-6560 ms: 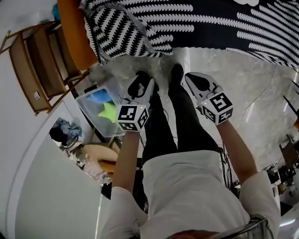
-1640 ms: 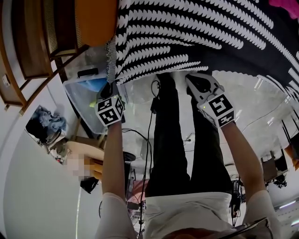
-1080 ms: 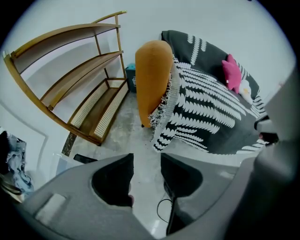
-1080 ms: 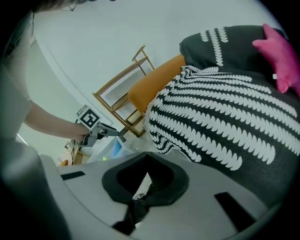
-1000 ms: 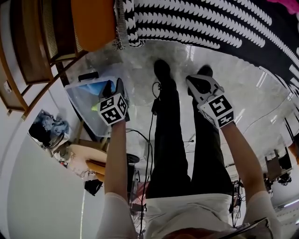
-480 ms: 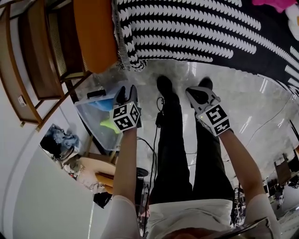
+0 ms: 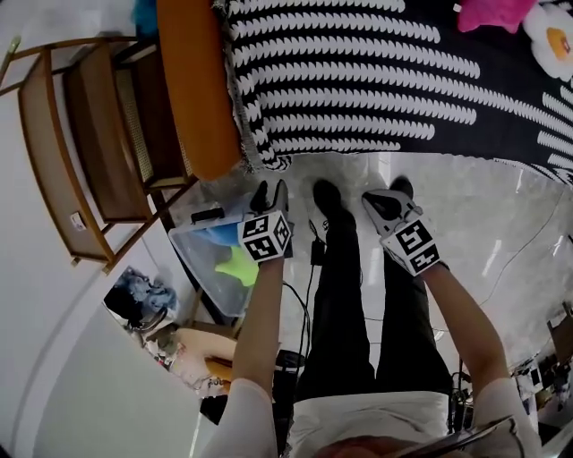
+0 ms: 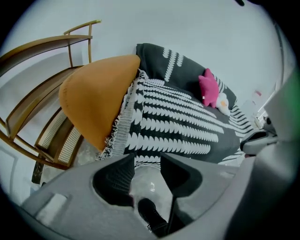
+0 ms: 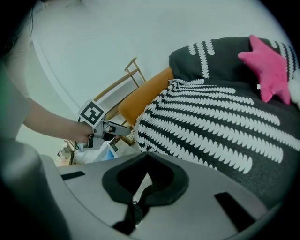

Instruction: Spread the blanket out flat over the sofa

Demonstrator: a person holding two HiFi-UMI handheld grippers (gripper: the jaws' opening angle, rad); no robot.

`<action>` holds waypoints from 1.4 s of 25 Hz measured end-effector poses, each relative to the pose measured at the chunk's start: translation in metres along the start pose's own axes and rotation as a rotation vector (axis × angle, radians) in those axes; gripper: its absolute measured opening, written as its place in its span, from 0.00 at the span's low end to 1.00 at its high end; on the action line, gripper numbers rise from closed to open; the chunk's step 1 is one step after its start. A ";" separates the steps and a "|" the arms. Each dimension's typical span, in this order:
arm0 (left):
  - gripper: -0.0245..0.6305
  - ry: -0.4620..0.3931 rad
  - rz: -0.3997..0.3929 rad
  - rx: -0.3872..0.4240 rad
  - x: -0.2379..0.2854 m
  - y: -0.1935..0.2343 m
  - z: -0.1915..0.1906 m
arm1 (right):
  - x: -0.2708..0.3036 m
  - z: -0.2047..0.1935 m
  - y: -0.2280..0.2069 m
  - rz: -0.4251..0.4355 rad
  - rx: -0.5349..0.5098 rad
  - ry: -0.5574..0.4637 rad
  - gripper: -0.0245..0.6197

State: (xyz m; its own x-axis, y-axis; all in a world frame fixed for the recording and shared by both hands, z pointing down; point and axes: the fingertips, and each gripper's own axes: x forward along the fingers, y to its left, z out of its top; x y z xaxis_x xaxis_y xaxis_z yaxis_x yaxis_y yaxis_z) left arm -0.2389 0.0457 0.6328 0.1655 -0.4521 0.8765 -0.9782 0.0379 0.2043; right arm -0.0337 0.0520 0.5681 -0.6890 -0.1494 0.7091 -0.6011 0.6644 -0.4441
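The black blanket with white leaf rows (image 7: 376, 80) lies spread over the sofa seat and backrest (image 8: 183, 124) (image 9: 220, 126). Its fringed edge runs along the orange sofa arm (image 7: 192, 80) (image 8: 93, 93). My left gripper (image 7: 270, 189) hangs over the floor just short of the blanket's front corner, open, with nothing between its jaws (image 8: 146, 161). My right gripper (image 7: 376, 201) is level with it to the right, shut and empty (image 9: 147, 154), clear of the blanket. The left gripper (image 9: 110, 127) also shows in the right gripper view.
A pink star cushion (image 7: 497, 11) and a white plush toy (image 7: 555, 31) sit on the blanket at the far right. A wooden rack (image 7: 81, 152) stands left of the sofa arm. A clear plastic box (image 7: 215, 264) lies on the marble floor by my left leg.
The left gripper was up at the blanket's hanging corner; it has since drawn back and down, open. The blanket corner now lies flat beside the arm. The sofa looks further off.
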 end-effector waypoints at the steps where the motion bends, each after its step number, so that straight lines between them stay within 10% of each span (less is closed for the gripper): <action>1: 0.31 -0.007 -0.010 0.015 0.002 0.001 0.006 | 0.003 0.003 0.000 -0.008 0.004 -0.010 0.05; 13: 0.16 -0.052 -0.074 0.111 -0.050 -0.025 -0.018 | -0.035 -0.029 0.049 -0.089 0.032 -0.107 0.05; 35: 0.08 -0.207 -0.211 0.125 -0.318 -0.131 0.070 | -0.246 0.111 0.144 -0.181 -0.008 -0.257 0.05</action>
State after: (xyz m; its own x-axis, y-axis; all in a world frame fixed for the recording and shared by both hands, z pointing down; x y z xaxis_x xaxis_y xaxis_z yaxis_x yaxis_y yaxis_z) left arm -0.1724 0.1222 0.2975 0.3498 -0.6102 0.7108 -0.9350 -0.1801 0.3056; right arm 0.0048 0.1029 0.2692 -0.6517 -0.4450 0.6142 -0.7207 0.6158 -0.3185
